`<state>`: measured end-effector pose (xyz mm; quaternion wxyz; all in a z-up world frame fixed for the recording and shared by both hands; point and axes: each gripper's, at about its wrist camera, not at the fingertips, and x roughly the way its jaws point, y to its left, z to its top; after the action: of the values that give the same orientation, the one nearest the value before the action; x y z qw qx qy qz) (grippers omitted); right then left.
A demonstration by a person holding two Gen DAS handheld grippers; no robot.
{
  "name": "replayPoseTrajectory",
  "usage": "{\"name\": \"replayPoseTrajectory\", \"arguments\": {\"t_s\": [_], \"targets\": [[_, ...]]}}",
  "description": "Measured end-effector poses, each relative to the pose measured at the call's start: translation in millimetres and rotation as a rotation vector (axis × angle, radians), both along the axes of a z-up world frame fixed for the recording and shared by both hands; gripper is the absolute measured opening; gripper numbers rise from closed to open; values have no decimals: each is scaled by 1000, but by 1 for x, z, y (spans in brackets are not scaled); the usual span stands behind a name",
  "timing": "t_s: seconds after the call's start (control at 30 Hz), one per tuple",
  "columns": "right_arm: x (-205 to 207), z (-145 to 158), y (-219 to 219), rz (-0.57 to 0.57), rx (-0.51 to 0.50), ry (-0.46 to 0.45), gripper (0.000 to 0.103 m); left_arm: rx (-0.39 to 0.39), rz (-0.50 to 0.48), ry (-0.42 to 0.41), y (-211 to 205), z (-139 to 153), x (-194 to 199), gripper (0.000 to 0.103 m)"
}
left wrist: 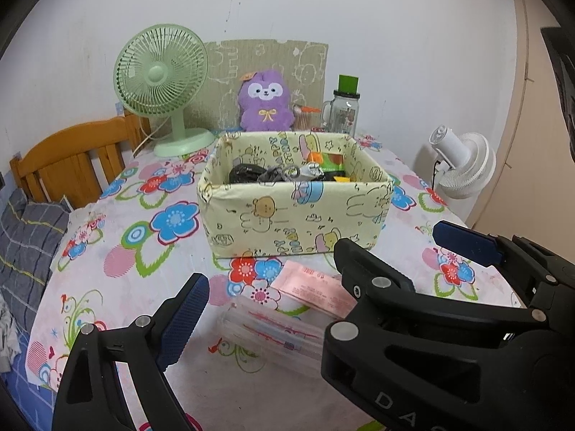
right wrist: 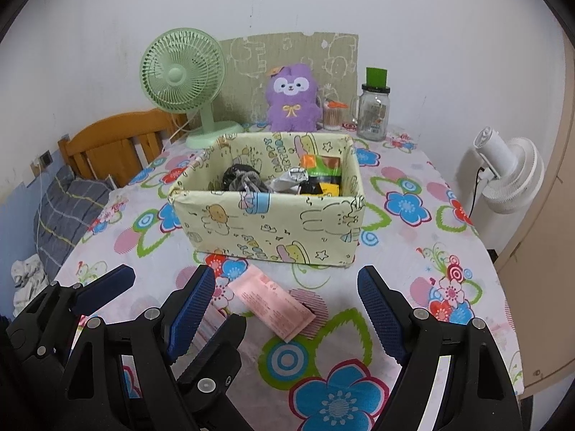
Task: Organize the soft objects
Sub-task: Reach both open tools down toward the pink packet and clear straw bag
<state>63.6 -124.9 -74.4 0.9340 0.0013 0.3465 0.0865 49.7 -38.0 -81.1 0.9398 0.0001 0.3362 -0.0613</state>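
A plain white wall (left wrist: 323,0) backs the flower-clothed bench (left wrist: 143,287), with a wooden headboard (left wrist: 72,158) at left.

A box (right wrist: 267,222) sits mid-tabletop (right wrist: 413,280) with packets (right wrist: 320,172) inside. Before it lie a flat sachet (right wrist: 271,303) and, to its left, a clear pouch (left wrist: 273,327). Behind the box stand a fan (right wrist: 183,75), a plush toy (right wrist: 291,98) and a jar (right wrist: 373,111), left to right.
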Motion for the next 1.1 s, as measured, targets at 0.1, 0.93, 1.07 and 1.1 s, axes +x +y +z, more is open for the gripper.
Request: {"name": "replayPoseTrajectory", "arguments": {"t_s": [0.1, 0.93, 1.07, 1.1], "targets": [[3, -7, 1, 11, 4, 13, 84, 1, 4, 13, 0, -6, 2, 94], [33, -64, 3, 38, 1, 161, 84, -24, 29, 214, 1, -63, 29, 94], [37, -71, 6, 52, 1, 182, 84, -27, 40, 239, 3, -69, 33, 95], [39, -72, 5, 54, 3, 186, 84, -26, 41, 245, 3, -70, 34, 95]]}}
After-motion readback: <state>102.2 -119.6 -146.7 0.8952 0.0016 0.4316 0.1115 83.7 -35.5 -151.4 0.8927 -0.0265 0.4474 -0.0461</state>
